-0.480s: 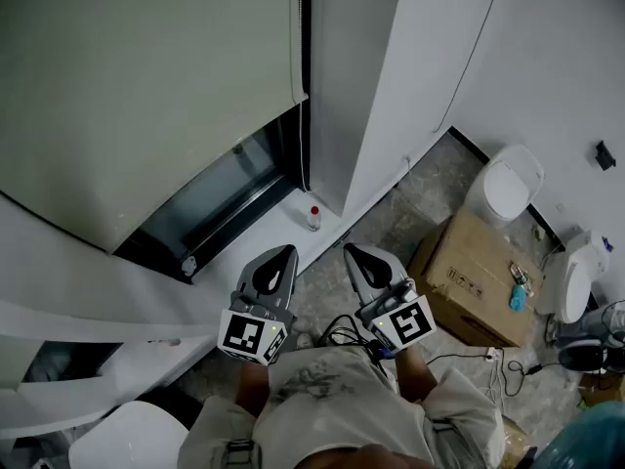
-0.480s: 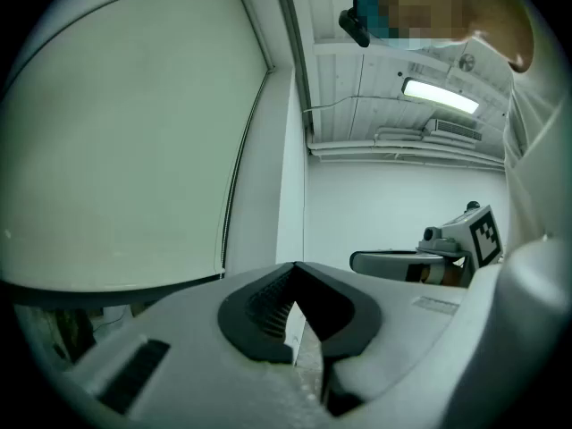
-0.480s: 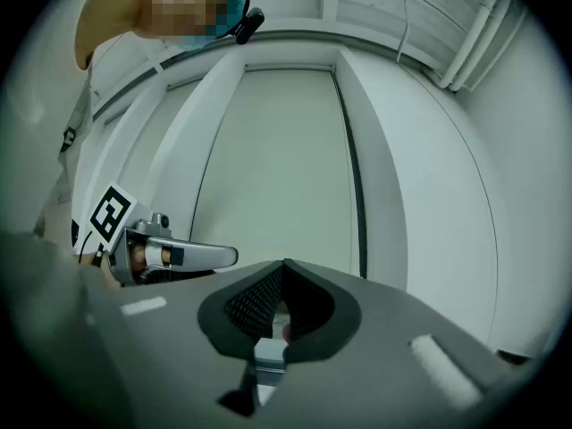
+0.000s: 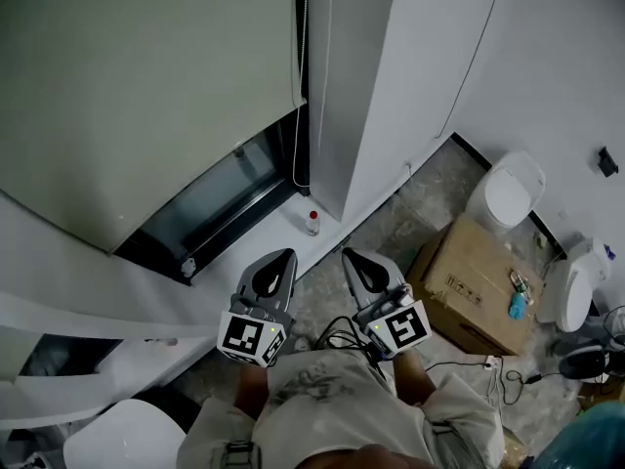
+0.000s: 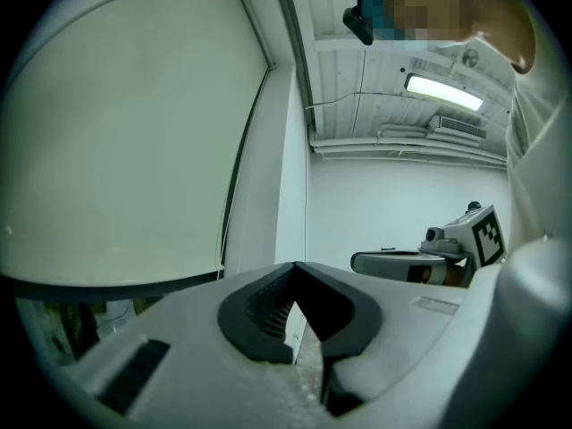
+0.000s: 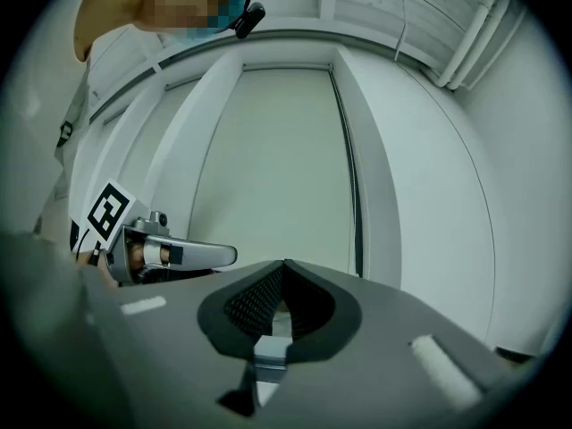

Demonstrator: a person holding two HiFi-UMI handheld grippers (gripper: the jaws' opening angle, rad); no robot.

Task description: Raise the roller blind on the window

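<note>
From where I stand, no word or number can be read. The cardboard box [image 4: 467, 283] on the floor carries dark print on its top face, too small to make out. The cubes on the left gripper [image 4: 285, 255] and right gripper [image 4: 350, 255] bear only black-and-white square patterns.

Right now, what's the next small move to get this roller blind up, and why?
Probably open the left gripper and lift it toward the pull cord hanging at the right edge of the roller blind. Both it and the right gripper are shut, empty and well short of the cord.
</note>
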